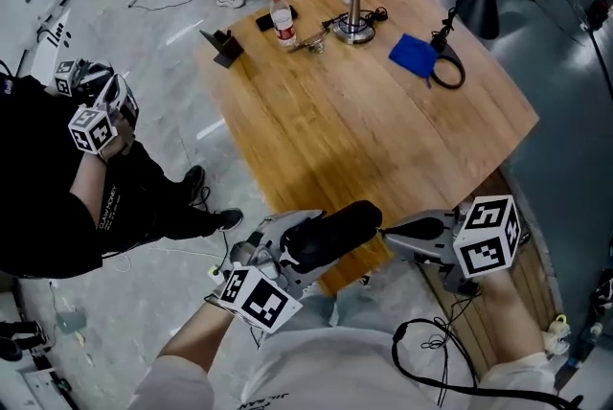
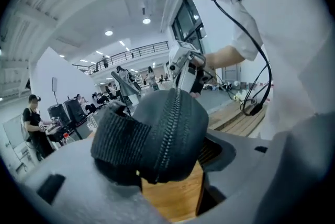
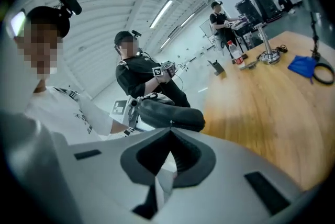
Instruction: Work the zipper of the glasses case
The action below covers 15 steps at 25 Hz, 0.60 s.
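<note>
Your left tool clamps the glasses case by its left end, aloft over the bench edge; it looks light and padded, so squeeze gently there. Your right tool, fully closed, meets its right end.

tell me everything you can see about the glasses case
The glasses case is a dark grey, oblong pouch of soft-looking fabric. A black zipper runs along its seam, closed where visible, and a ribbed strap loop sits at one end. It is gripped between the jaws of the left hand-held gripper, over the near edge of the wooden table. The shut right hand-held gripper reaches its other end.
</note>
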{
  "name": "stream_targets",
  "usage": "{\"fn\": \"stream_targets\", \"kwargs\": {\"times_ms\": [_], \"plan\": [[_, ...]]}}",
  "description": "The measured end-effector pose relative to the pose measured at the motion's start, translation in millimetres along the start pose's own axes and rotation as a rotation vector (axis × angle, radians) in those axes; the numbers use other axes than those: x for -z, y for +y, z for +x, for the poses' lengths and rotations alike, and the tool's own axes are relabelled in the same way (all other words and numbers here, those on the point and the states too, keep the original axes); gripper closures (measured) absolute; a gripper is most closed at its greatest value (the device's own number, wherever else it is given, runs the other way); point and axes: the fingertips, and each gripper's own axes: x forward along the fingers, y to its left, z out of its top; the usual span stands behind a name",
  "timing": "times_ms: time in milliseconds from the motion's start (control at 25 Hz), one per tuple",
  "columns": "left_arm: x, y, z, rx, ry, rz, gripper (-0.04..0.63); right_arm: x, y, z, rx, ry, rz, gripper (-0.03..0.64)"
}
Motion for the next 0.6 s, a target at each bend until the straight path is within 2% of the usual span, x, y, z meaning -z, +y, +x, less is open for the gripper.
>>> {"fn": "stream_targets", "kwargs": {"times_ms": [80, 160, 320, 400, 480, 600], "plan": [[11, 1, 0, -0.023, 0.041, 0.055, 0.313, 4, -2, 3, 0.023, 0.004, 0.013, 0.618], [20, 2, -2, -0.031, 0.059, 0.069, 0.313, 9, -3, 4, 0.021, -0.001, 0.037, 0.618], [45, 3, -3, -0.039, 0.118, 0.081, 0.313, 4, -3, -1, -0.047, -0.114, 0.149, 0.617], [57, -1, 0, -0.030, 0.165, 0.091, 0.307, 1, -6, 0, -0.050, -0.163, 0.184, 0.618], [67, -4, 3, -0.016, 0.207, 0.090, 0.296, -1, -9, 1, -0.040, -0.195, 0.198, 0.617], [82, -2, 2, -0.012, 0.246, 0.047, 0.261, -8, -9, -4, -0.057, -0.246, 0.221, 0.617]]}}
